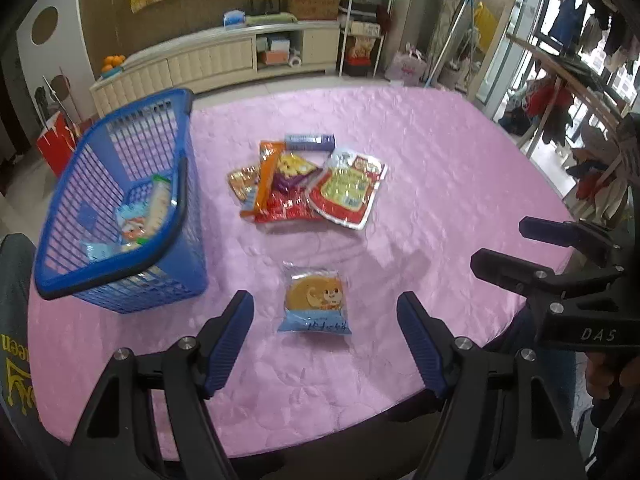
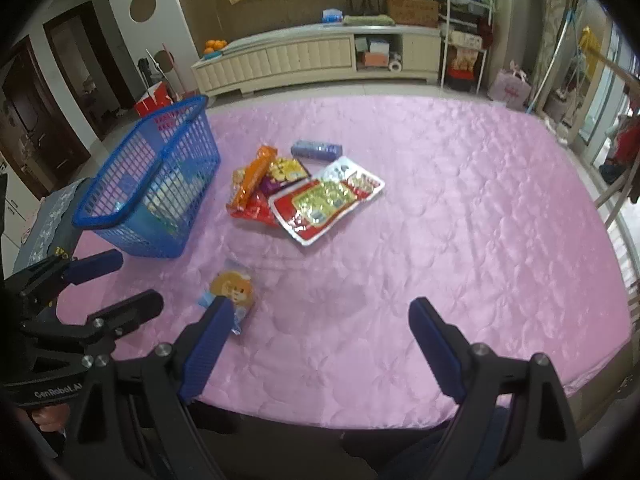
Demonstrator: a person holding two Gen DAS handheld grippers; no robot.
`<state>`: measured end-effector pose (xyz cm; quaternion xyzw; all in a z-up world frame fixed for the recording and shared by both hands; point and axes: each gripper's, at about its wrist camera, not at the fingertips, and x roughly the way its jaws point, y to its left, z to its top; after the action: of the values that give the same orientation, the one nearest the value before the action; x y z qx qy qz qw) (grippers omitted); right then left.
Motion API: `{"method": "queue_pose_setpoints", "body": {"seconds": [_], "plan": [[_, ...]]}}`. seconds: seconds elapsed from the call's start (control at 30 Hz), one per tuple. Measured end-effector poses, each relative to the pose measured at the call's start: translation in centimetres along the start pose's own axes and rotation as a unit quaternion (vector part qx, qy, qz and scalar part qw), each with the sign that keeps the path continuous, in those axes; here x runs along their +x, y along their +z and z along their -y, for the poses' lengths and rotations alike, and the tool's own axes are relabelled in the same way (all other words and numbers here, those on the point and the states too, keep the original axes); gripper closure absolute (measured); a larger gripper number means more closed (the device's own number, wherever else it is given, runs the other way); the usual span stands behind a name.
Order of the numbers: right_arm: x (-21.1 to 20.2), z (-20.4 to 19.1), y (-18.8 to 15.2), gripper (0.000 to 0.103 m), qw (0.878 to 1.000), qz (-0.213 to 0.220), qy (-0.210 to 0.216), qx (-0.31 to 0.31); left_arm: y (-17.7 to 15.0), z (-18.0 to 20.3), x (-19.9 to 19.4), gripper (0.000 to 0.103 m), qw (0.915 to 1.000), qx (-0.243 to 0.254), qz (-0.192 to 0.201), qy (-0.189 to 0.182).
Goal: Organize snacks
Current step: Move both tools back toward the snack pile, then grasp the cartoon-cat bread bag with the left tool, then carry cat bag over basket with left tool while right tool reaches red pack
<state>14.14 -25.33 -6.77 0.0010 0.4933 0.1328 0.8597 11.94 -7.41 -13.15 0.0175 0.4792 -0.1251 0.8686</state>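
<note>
Lying flat on the pink quilted cover of the counter, a small cake packet with a cartoon face and a blue lower band sits alone near the front edge, framed between the fingers of the left hand-held gripper, whose blue-padded jaws stand wide apart above it and touch nothing. Farther back, well apart from that packet, a loose heap of snacks overlaps: an orange stick-shaped pack lies across a yellow and purple bag, a red wrapper spreads beneath them, a small orange sachet pokes out at the left, and a large red and white pouch with a yellow-green panel rests against the heap's right side. A purple tube-like pack lies just behind the heap. To the left stands a blue slatted basket with a dark handle folded along its rim; inside it lie several packets, among them a pale long one with a green end and a light blue one with an orange figure, though the rest are hard to tell through the slats. The right hand-held gripper hangs over bare cover at the front right, its jaws spread wide and empty, its left finger overlapping the cake packet's edge in its own view. A person's hand grips the left tool's handle.
</note>
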Motion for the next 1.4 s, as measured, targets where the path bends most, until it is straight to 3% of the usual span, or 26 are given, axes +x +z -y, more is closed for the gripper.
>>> {"method": "queue_pose_setpoints", "body": {"seconds": [0.4,0.97,1.1,1.2,1.4], "plan": [[4.7,1.0,-0.7,0.011,0.999,-0.045,-0.014,0.004,-0.3,-0.7,6.5,0.031,0.9975,0.0,-0.068,-0.019],[9.5,2.9,-1.4,0.011,0.995,-0.092,-0.019,0.021,0.3,-1.9,13.8,0.031,0.9906,0.031,-0.132,-0.02],[9.8,3.2,-1.5,0.011,0.995,-0.096,-0.019,0.026,0.4,-2.0,13.7,0.034,0.9926,0.028,-0.116,-0.019],[9.9,3.4,-1.5,0.011,0.995,-0.098,-0.015,0.033,0.3,-2.0,13.3,0.051,0.9932,0.027,-0.111,-0.026],[9.4,3.8,-1.0,0.011,0.994,-0.096,-0.011,0.043,1.1,-1.3,11.3,0.053,0.9957,0.032,-0.084,-0.025]]}}
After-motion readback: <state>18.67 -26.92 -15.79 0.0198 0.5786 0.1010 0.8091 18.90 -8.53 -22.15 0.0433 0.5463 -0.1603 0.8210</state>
